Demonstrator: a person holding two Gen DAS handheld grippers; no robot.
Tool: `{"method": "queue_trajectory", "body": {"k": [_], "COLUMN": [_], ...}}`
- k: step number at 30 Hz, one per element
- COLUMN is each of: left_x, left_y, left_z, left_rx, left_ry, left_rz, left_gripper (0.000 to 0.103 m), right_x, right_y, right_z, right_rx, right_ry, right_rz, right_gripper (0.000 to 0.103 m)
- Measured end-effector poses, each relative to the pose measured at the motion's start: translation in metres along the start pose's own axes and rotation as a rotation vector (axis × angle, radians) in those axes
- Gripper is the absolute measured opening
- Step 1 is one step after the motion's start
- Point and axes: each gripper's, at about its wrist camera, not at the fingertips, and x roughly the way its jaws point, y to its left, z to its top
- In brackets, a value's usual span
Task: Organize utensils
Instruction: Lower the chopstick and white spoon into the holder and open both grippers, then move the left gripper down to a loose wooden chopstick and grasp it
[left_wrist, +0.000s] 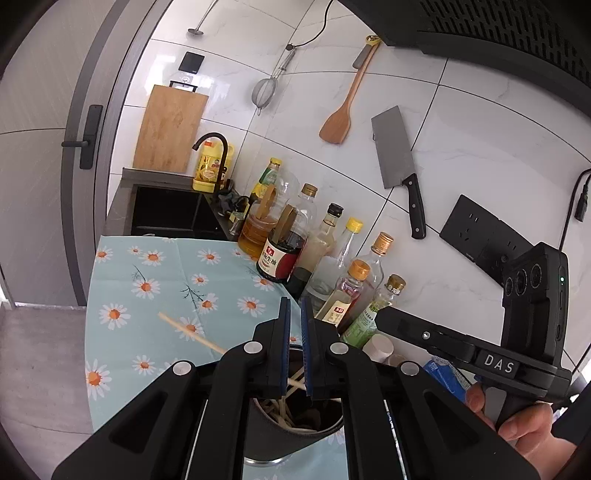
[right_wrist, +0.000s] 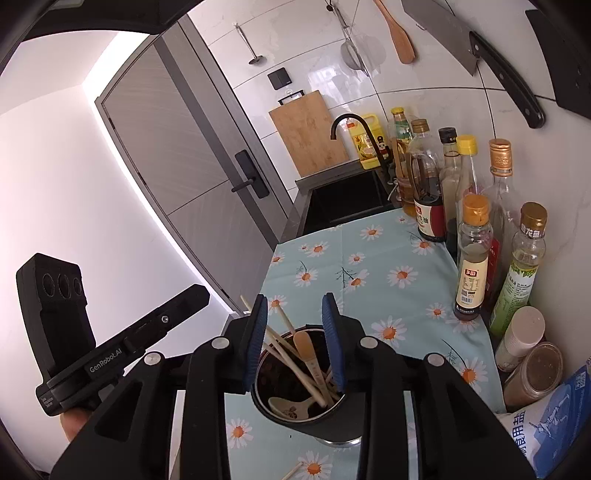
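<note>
A: Left gripper (left_wrist: 295, 317) — state?
B: Blue pads nearly together, only a narrow slot between them, and nothing seen in that slot. It hung above the dark utensil cup (left_wrist: 295, 417). Whether the chopstick ends below the pads touched them, I could not tell.

A: Right gripper (right_wrist: 295, 314)?
B: Jaws stood apart, empty, straddling the same utensil cup (right_wrist: 301, 406) from above. Pads clear of the rim on both sides as far as the right wrist view showed.

A: Contents of the cup?
B: Several chopsticks (right_wrist: 291, 350) leaning toward the left, one wooden spoon (right_wrist: 308, 350) upright-tilted, and a white ceramic spoon (right_wrist: 286, 408) lying low inside.

A: Anything loose?
B: One pair of chopsticks (left_wrist: 192, 332) lay on the daisy-print cloth (left_wrist: 155, 266), left of the cup, apart from it. A further stick end (right_wrist: 293, 470) showed on the cloth at the near edge, by the cup's base.

A: Surroundings?
B: Row of sauce and oil bottles (right_wrist: 474, 258) along the wall to the right of the cloth. Sink (left_wrist: 166, 214) with black faucet (left_wrist: 216, 155) beyond. Cutting board (left_wrist: 170, 129) leaned on the tiles; wooden spatula (left_wrist: 341, 110), strainer (left_wrist: 265, 90) and cleaver (left_wrist: 397, 155) hung on the wall. Salt bag (right_wrist: 550, 417) at far right.
</note>
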Motion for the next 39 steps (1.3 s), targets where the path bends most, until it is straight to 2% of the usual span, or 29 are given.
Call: {"method": "queue_trajectory", "body": {"k": [9,12,13,39], "left_x": [-0.018,-0.020,-0.021,-0.014], "left_y": [0.005,0.011,0.013,0.042], "left_z": [-0.001,-0.002,-0.003,-0.023], "left_rx": [-0.014,-0.028,-0.036,-0.082], "left_ry": [-0.008,-0.005,-0.005,0.048], "left_rz": [0.025,0.033,0.034,0.061], "left_gripper": [0.006,0.030,0.031,0.031], "right_x": [-0.010,-0.010,-0.010,0.003], "right_y": [0.006,0.006,0.006,-0.004], "right_z": [-0.007,-0.008,-0.008,-0.015], "right_rx": [0.006,0.008,0.008,0.036], "right_ry": [-0.005,-0.001,0.000,0.035], "right_rz": [0.015,0.017,0.017,0.017], "right_gripper": [0.032,0.032,0.032,0.033]}}
